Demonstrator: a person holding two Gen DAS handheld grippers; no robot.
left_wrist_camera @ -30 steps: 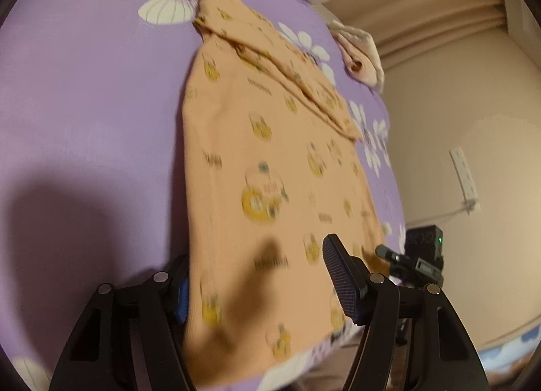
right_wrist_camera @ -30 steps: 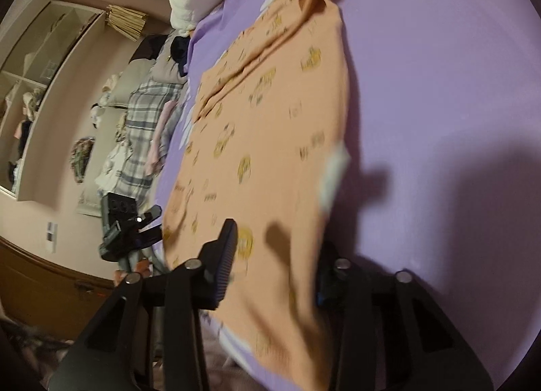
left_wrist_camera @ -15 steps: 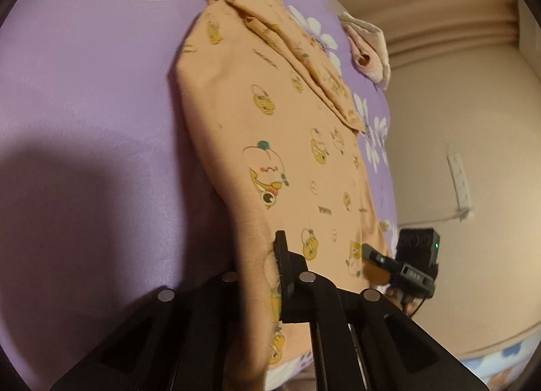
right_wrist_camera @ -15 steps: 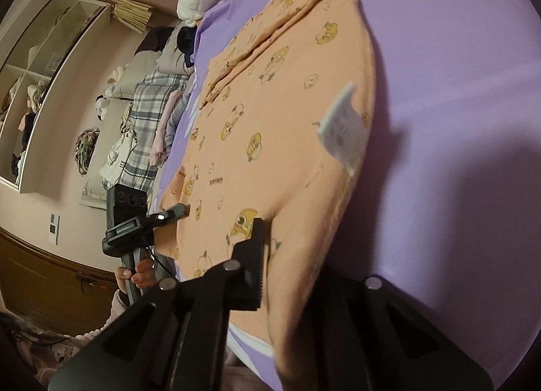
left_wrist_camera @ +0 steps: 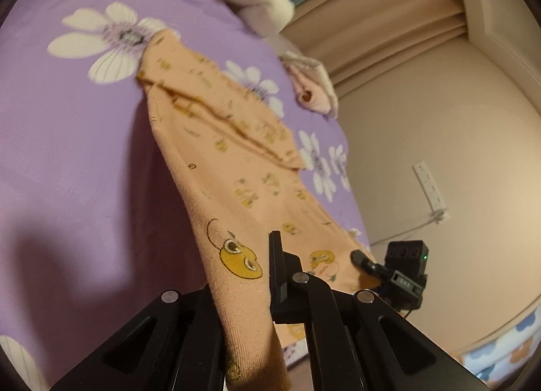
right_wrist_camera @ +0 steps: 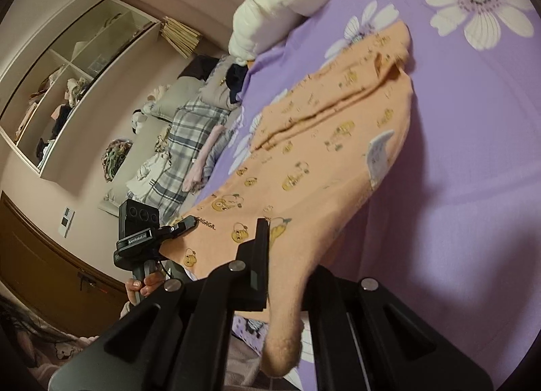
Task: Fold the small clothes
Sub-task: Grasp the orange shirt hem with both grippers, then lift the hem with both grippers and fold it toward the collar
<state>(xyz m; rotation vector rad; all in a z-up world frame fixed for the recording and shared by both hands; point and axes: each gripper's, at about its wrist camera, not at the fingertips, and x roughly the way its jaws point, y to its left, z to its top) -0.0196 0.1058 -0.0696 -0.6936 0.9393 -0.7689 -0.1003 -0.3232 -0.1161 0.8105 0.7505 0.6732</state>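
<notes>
The left gripper (left_wrist_camera: 260, 276) and the right gripper (right_wrist_camera: 287, 266) each pinch one near corner of the orange shirt (left_wrist_camera: 236, 168). Both sets of jaws have just been closing, and now they are tight on the cloth, with the cloth squeezed between them.

A second ago the jaws stood wide and the shirt lay flat on the purple bed (left_wrist_camera: 67, 154). Now the near edge of the shirt is lifted up off the bed. It hangs from the two grippers like a little hammock. The far end, with the folded sleeves, rests on the bed by the big white flower (left_wrist_camera: 101, 39).

A white tag (right_wrist_camera: 378, 154) shows on the shirt in the right view. It sits farther from the jaws than it did before.

This looks like the start of a fold. The near half is up and ready to be carried over to the far half. The grip looks good on both sides. If one corner slips, the fold may come out crooked.

A pink cloth (left_wrist_camera: 311, 93) lies at the far edge of the bed, well away from the shirt.
</notes>
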